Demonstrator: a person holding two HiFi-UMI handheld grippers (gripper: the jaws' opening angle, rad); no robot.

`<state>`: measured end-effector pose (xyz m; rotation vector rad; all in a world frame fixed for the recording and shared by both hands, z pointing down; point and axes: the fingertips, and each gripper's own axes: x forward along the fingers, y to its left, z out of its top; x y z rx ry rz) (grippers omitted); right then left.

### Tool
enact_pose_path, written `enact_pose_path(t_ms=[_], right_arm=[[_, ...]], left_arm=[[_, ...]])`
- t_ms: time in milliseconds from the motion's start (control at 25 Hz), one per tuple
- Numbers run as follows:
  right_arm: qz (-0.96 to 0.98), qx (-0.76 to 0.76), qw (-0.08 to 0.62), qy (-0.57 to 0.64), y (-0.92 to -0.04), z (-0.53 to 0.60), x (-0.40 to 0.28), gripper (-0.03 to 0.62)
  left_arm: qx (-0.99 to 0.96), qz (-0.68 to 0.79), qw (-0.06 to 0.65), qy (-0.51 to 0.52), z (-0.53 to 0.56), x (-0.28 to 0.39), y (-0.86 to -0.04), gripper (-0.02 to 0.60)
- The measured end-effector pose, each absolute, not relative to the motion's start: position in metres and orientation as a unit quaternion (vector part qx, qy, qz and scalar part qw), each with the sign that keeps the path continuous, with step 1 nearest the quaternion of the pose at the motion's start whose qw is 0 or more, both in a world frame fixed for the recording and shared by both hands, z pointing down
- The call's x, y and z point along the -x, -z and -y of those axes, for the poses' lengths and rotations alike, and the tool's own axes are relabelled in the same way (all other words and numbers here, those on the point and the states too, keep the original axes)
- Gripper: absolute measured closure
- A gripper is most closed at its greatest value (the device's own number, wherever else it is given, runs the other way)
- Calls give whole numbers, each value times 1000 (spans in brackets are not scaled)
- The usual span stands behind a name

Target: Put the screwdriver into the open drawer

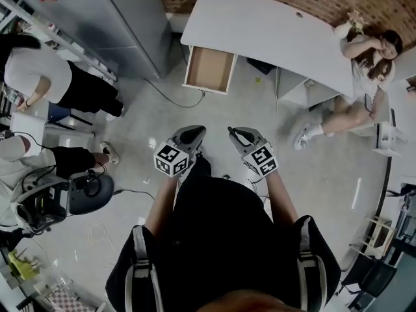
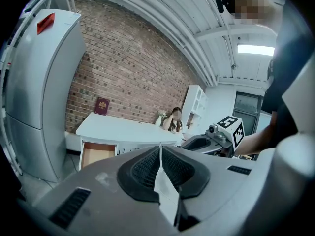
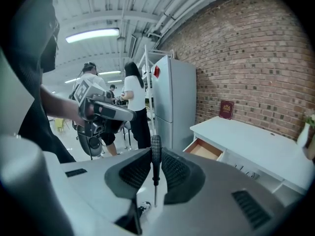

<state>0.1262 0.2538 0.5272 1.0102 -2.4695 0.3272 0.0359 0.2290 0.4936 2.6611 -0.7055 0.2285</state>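
Observation:
In the right gripper view, a screwdriver with a black ribbed handle and thin shaft stands upright between the pads, and my right gripper is shut on it. My left gripper is shut with nothing in it. Seen from the head view, both grippers, left and right, are held side by side at waist height, about a metre short of the open wooden drawer. The drawer juts from a white desk and looks empty. I cannot make out the screwdriver in the head view.
A tall grey cabinet stands left of the drawer, with a cable on the floor in front. A person sits at the desk's right end. Other people and an office chair are at the left. A red book leans on the brick wall.

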Motion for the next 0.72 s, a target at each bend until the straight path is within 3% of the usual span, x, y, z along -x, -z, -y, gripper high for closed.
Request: enact_pose_path(t_ms=[720], right_arm=[[875, -396, 257, -105, -538, -143, -95, 471]], left_arm=[[-954, 224, 182, -78, -110, 4, -494, 558]])
